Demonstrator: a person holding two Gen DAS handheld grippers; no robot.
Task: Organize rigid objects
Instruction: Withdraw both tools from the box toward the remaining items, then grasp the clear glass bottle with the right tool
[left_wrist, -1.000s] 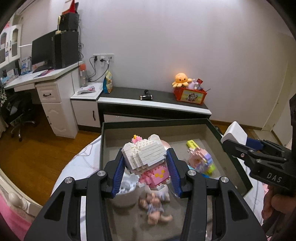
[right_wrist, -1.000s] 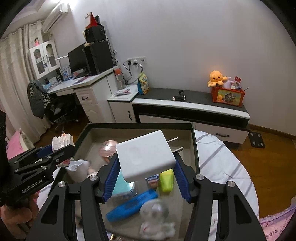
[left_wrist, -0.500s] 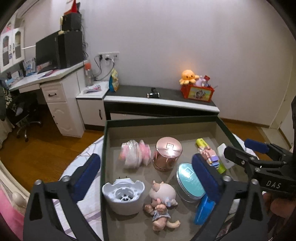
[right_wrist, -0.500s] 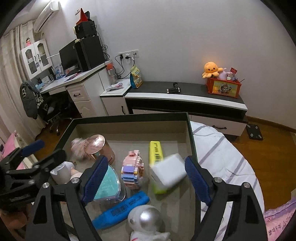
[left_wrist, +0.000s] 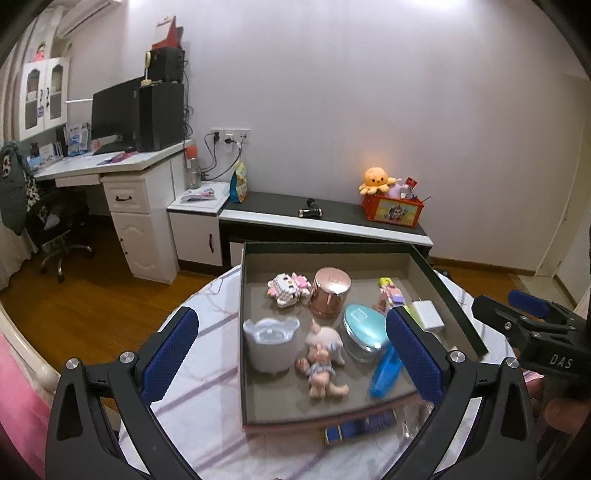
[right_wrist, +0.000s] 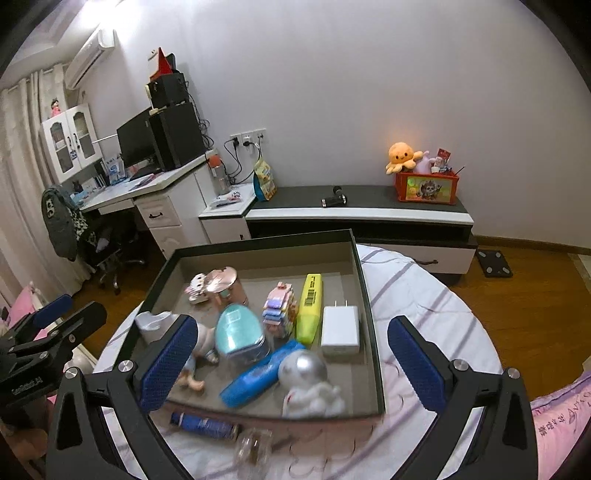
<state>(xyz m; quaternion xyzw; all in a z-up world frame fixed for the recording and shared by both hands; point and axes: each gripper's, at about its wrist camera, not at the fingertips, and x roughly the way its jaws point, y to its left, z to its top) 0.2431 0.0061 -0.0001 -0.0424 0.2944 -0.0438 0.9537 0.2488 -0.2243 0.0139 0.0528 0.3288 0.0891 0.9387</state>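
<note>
The shallow dark box (right_wrist: 364, 295) sits on a round worktop (right_wrist: 424, 295) covered with a striped cloth, and nearly all the rigid items already lie inside it. Along the right wall rests the white charger (right_wrist: 340, 329), prongs pointing to the far side, with the yellow highlighter (right_wrist: 310, 308) just beside it and the pastel brick figure (right_wrist: 279, 310) next to that. Toward the far left corner the pink-and-white brick cat (left_wrist: 289, 289) lies touching the rose-gold jar (left_wrist: 330, 293). Nearer the front are the teal oval case (right_wrist: 236, 332), the white ridged cup (left_wrist: 271, 343), the small doll (left_wrist: 323, 356), the blue stapler-like piece (right_wrist: 258, 373) and the silver-headed astronaut figure (right_wrist: 308, 384).

Two things are left outside, on the cloth just in front of the box's near wall: a dark blue tube (right_wrist: 203, 424) and a small clear bottle (right_wrist: 253, 448), the latter blurred.

The left hand-held gripper (left_wrist: 291, 354) hangs above the near part of the box with its jaws spread wide and nothing between them. The right hand-held gripper (right_wrist: 291, 363) is likewise wide apart and empty, hovering over the front of the box.

By my judgement the task is close to done: the box is well filled, and what is left is to gather the tube and the bottle into it, with free floor mostly near the back wall.
</note>
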